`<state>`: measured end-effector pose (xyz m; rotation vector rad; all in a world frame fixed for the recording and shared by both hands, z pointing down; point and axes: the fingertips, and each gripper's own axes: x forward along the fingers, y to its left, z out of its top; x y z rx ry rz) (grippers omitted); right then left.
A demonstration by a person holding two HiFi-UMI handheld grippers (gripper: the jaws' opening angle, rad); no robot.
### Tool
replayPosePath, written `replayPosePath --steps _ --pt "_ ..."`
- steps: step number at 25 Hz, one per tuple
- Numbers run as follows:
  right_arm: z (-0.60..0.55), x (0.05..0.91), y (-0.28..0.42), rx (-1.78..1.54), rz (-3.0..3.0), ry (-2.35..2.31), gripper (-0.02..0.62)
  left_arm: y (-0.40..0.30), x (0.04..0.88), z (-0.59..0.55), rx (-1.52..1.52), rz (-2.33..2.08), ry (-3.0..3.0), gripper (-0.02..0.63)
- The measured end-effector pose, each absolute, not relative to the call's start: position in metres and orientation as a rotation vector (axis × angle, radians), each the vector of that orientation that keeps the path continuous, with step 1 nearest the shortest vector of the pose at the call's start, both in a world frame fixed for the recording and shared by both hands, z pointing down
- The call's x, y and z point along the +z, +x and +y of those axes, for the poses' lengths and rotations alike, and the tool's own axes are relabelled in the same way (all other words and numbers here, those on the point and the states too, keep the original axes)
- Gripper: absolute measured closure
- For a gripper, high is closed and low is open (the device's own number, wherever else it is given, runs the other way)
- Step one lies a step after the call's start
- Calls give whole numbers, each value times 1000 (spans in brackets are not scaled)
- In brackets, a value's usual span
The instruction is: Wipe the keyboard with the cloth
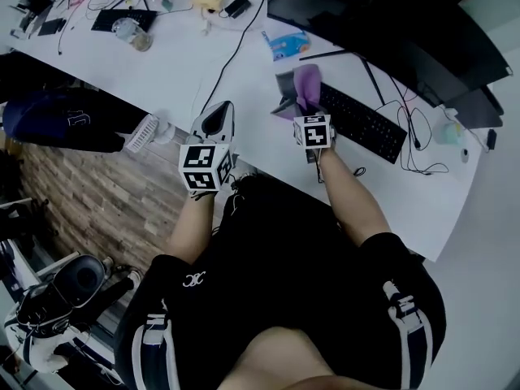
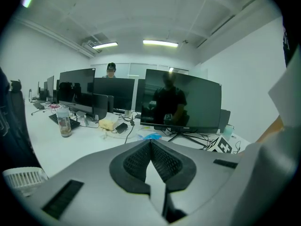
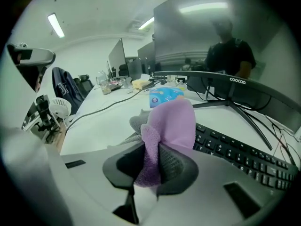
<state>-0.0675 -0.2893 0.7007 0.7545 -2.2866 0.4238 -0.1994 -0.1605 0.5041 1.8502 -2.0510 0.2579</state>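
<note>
1. The right gripper (image 3: 150, 166) has its jaws pinching the purple cloth (image 3: 171, 124). The cloth's folded bulk stands up out of the jaws beside the left end of the keyboard (image 3: 240, 154)
2. The keyboard lies along the front edge of the surface (image 1: 162, 67), towards its right corner
3. The left gripper (image 2: 151, 147) has its jaws pressed together with nothing between them. It hangs over the front edge, well apart from the keyboard
4. Whether the cloth touches the keys cannot be told. A grey shape (image 3: 133, 122) just behind the cloth cannot be identified
5. Bare surface lies left of the keyboard. A blue packet (image 1: 286, 45) and a monitor stand (image 1: 370, 75) lie behind it, and cables (image 1: 418, 140) crowd its right end
</note>
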Motion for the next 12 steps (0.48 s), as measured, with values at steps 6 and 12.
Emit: replayPosePath --steps 6,12 --pt "-288 698 -100 405 -2300 736 506 -215 497 -151 242 -2081 1832 594" --pt "-293 678 -115 435 -2320 740 505 -219 480 -151 205 -2088 1870 594"
